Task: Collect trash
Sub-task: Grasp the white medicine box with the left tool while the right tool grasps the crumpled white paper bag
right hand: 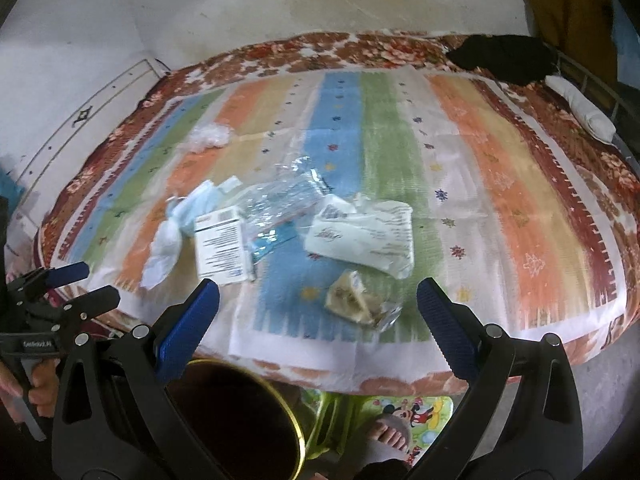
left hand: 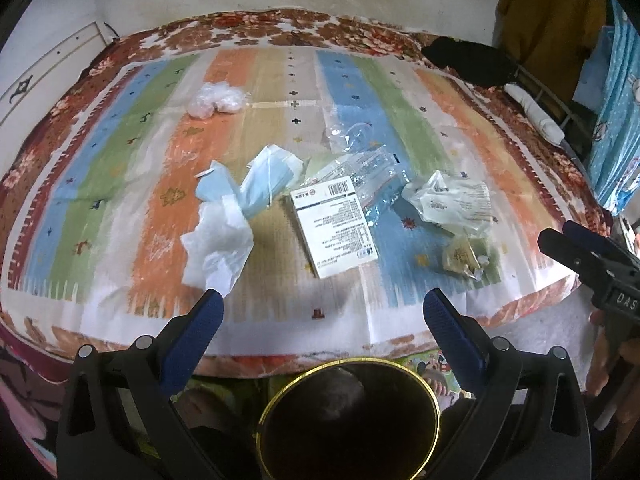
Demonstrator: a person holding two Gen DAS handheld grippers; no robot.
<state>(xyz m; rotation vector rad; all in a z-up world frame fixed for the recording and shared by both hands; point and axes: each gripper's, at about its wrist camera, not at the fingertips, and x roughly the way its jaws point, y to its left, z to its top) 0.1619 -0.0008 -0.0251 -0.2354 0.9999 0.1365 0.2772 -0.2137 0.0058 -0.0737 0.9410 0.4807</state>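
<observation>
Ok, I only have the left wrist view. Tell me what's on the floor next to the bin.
Observer: A green stool stands just right of the gold-rimmed bin, below the edge of the bed.
Operator: Check for anything else down there.
Observer: A bare foot rests on a cartoon mat beside the stool.
Operator: Now describe my left gripper from outside.
Observer: The left gripper is low at the bed's edge, fingers apart, holding nothing.

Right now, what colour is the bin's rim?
Gold-yellow rim around a dark bin; clearest in the left wrist view.
</observation>
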